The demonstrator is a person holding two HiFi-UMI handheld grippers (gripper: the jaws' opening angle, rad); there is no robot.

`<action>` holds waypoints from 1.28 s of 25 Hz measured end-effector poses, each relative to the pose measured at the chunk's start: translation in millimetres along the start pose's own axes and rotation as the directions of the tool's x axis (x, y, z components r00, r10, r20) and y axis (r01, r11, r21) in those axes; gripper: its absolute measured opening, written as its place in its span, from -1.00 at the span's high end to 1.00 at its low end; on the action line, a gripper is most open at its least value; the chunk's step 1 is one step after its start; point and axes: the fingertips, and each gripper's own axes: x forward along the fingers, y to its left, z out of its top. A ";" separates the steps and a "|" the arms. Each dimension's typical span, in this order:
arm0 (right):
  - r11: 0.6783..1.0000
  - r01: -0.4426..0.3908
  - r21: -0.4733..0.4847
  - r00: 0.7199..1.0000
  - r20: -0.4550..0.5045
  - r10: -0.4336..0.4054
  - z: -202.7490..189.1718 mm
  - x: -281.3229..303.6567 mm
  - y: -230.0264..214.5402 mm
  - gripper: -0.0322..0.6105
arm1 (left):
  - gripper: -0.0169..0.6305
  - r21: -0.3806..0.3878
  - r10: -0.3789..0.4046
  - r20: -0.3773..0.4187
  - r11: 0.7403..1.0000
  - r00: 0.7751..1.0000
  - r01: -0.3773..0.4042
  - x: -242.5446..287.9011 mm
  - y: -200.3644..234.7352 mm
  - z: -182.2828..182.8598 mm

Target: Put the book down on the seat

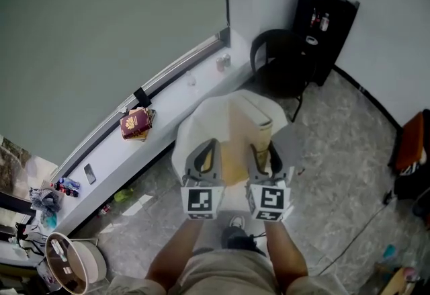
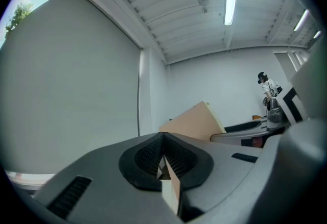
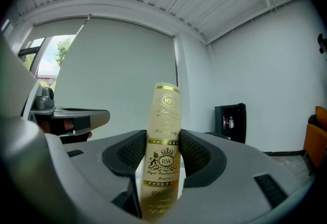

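Note:
A cream book [image 1: 235, 144] with a gold-printed spine [image 3: 163, 131] is held open and upright between both grippers, above a white seat [image 1: 201, 117]. My left gripper [image 1: 203, 156] is shut on the thin edge of the tan cover [image 2: 196, 121], which is pinched between the pads [image 2: 179, 159]. My right gripper [image 1: 265, 156] is shut on the spine, which stands up between its pads [image 3: 196, 152]. In the head view the book hides the middle of the seat. In each gripper view the other gripper shows at the side.
A red book [image 1: 136, 123] lies on the long white windowsill [image 1: 168, 105], with a phone [image 1: 89, 173] further left. A black chair [image 1: 279, 68] and black cabinet [image 1: 324, 25] stand behind the seat. A round basket [image 1: 70, 260] is at lower left. The person's shoe [image 1: 235, 233] is below the grippers.

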 end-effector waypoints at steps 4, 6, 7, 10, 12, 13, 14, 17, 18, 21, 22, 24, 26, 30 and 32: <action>1.000 -0.012 0.004 1.000 -0.023 0.012 -7.6 23.7 -16.8 0.24 | 0.93 -0.013 0.025 -0.016 1.000 1.000 -0.025 26.0 1.7 -8.5; 1.000 -0.020 0.005 0.999 -0.044 0.021 -13.9 33.7 -20.8 0.24 | 0.92 -0.003 0.032 -0.025 0.999 0.999 -0.032 34.9 3.8 -13.2; 1.000 -0.025 0.007 0.998 -0.052 0.026 -16.9 38.6 -21.2 0.24 | 0.93 -0.003 0.036 -0.032 0.999 0.999 -0.037 38.1 5.6 -16.1; 0.999 -0.043 0.012 0.996 -0.077 0.043 -27.4 52.3 -18.7 0.24 | 0.93 -0.017 0.051 -0.055 0.999 0.997 -0.052 45.6 12.3 -28.3; 0.998 -0.055 0.016 0.994 -0.092 0.056 -35.3 61.0 -15.2 0.24 | 0.93 -0.030 0.059 -0.072 0.998 0.996 -0.062 50.4 17.2 -38.6; 0.998 -0.061 0.014 0.993 -0.099 0.062 -38.8 65.3 -12.5 0.24 | 0.93 -0.036 0.063 -0.082 0.997 0.995 -0.066 52.1 20.1 -44.2; 0.998 -0.067 0.011 0.992 -0.108 0.068 -43.2 69.0 -9.1 0.24 | 0.92 -0.043 0.067 -0.092 0.997 0.994 -0.071 53.0 23.4 -49.9; 0.997 -0.081 0.004 0.986 -0.146 0.081 -62.3 79.8 0.6 0.24 | 0.93 -0.045 0.072 -0.116 0.996 0.991 -0.077 55.2 34.4 -68.2; 0.996 -0.084 0.002 0.984 -0.158 0.084 -68.9 84.5 3.0 0.24 | 0.92 -0.050 0.074 -0.124 0.995 0.989 -0.081 56.8 38.6 -76.2; 0.995 -0.096 -0.004 0.974 -0.207 0.093 -90.4 97.8 11.5 0.24 | 0.92 -0.049 0.078 -0.153 0.995 0.985 -0.087 61.5 52.3 -101.5; 0.995 -0.099 -0.007 0.971 -0.219 0.096 -97.2 101.4 14.6 0.24 | 0.93 -0.043 0.079 -0.165 0.995 0.983 -0.087 62.1 56.5 -109.6; 0.994 -0.105 -0.014 0.965 -0.241 0.099 -111.4 107.9 20.3 0.24 | 0.92 -0.039 0.080 -0.193 0.995 0.978 -0.089 61.6 63.2 -127.0; 0.993 -0.114 -0.021 0.957 -0.270 0.104 -128.3 116.7 26.8 0.24 | 0.93 -0.057 0.086 -0.226 0.993 0.970 -0.101 60.8 70.9 -147.1; 0.991 -0.133 -0.020 0.935 -0.335 0.119 -171.9 136.8 42.7 0.24 | 0.93 -0.079 0.087 -0.274 0.991 0.958 -0.112 60.7 89.0 -189.6; 0.990 -0.140 -0.021 0.923 -0.365 0.123 -192.6 142.1 50.8 0.24 | 0.93 -0.080 0.079 -0.291 0.991 0.953 -0.106 57.6 94.4 -208.9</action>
